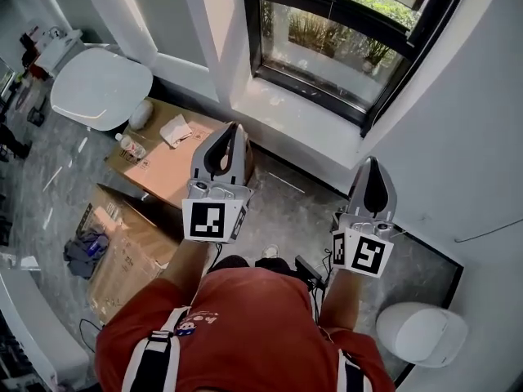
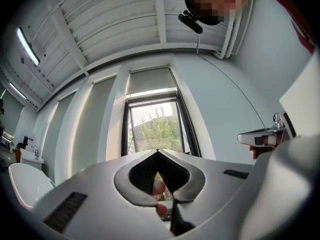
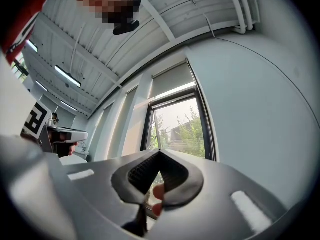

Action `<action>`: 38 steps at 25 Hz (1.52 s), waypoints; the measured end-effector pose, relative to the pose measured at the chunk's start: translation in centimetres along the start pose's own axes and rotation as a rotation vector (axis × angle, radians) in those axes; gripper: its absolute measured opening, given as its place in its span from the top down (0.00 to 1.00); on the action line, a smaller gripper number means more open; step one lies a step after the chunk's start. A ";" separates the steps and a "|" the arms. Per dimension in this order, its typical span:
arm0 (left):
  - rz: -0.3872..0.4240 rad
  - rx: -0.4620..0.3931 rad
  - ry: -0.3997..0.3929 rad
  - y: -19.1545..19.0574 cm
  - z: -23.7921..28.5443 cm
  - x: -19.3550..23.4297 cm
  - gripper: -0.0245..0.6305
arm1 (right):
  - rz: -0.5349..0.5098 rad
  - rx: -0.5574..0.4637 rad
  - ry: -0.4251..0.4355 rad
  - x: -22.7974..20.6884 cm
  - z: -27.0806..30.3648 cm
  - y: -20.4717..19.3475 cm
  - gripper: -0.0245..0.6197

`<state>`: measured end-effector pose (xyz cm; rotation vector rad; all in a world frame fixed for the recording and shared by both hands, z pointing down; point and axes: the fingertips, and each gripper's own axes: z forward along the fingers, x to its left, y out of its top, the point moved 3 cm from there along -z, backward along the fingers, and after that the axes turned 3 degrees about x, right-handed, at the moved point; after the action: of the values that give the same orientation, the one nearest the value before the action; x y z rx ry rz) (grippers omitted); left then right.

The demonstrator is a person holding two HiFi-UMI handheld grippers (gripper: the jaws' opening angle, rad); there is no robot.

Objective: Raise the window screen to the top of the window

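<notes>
The left tool (image 1: 232, 129) and right tool (image 1: 372, 163) are both closed and empty, and the window screen (image 2: 150, 81), at 12 o'clock atop the window (image 2: 155, 129), looks light and bendy, best held by its bottom edge.

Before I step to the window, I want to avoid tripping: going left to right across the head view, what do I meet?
White rounded tabletop → cardboard box → left claw, shut → right claw, shut → white domed object on the floor.
</notes>
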<state>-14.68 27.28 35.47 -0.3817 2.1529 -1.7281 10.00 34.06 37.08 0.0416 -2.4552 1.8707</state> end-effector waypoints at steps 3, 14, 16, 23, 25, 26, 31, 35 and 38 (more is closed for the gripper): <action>0.002 0.002 0.001 -0.3 1.5 -0.3 0.96 | 0.007 0.003 -0.006 -1.2 1.0 -0.6 0.95; -0.011 0.010 0.008 -2.1 5.2 0.6 0.96 | -0.007 0.023 -0.004 -2.2 4.9 -2.5 0.95; -0.014 0.006 0.003 -2.4 6.1 1.0 0.96 | -0.017 0.023 -0.008 -2.3 5.8 -2.7 0.95; -0.025 -0.004 -0.011 -3.8 10.4 2.9 0.96 | -0.054 0.020 -0.025 -2.5 10.2 -3.6 0.95; -0.028 -0.004 -0.010 -4.2 11.9 3.9 0.96 | -0.064 0.023 -0.026 -2.2 12.0 -4.0 0.95; -0.029 -0.008 -0.014 -4.5 12.8 4.4 0.96 | -0.067 0.024 -0.026 -2.0 13.0 -4.2 0.95; -0.048 -0.010 -0.039 -5.8 17.5 7.0 0.96 | -0.091 0.037 -0.030 -1.3 18.2 -5.2 0.95; -0.056 -0.005 -0.055 -6.8 20.8 9.2 0.96 | -0.105 0.051 -0.042 -0.5 21.8 -5.9 0.95; -0.071 0.010 -0.071 -7.6 23.1 10.5 0.96 | -0.113 0.061 -0.057 -0.2 24.1 -6.5 0.95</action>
<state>-14.22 0.81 37.36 -0.5153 2.1040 -1.7352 9.87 9.07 36.98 0.2337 -2.3757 1.9219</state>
